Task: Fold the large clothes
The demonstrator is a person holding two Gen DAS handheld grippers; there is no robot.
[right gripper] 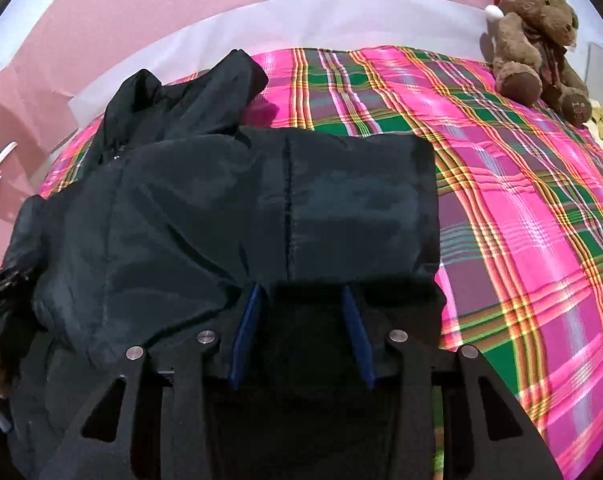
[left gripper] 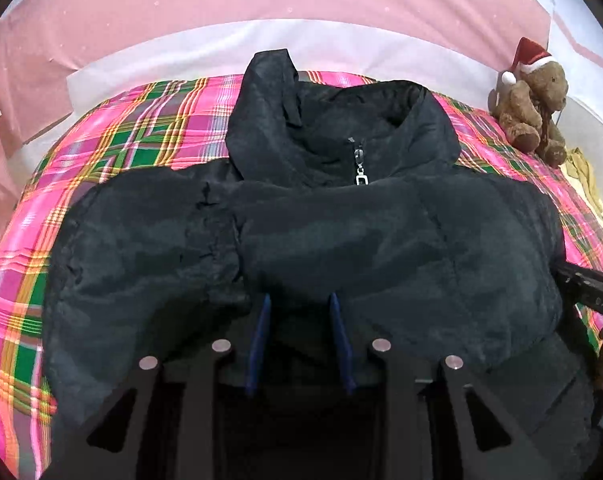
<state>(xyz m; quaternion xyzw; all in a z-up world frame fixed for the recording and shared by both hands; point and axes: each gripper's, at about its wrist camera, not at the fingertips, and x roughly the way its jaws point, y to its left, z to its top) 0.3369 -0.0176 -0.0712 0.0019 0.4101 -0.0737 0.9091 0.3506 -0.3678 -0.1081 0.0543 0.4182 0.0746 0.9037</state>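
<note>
Pink plaid bedspread (right gripper: 521, 208), pink wall, black jacket (left gripper: 301, 232), both grippers' fingers part-open around jacket folds, grip unclear

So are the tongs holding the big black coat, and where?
Both tongs, left and right, have the puffy black coat between their fingers at its near edge; whether they pinch it cannot be told.

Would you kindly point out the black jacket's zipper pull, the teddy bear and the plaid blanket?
zipper pull (left gripper: 360, 174), left wrist view, on the metal tab.
teddy bear (right gripper: 535, 42), right wrist view, on its chest.
plaid blanket (right gripper: 521, 208), right wrist view, on bare pink cloth.
</note>
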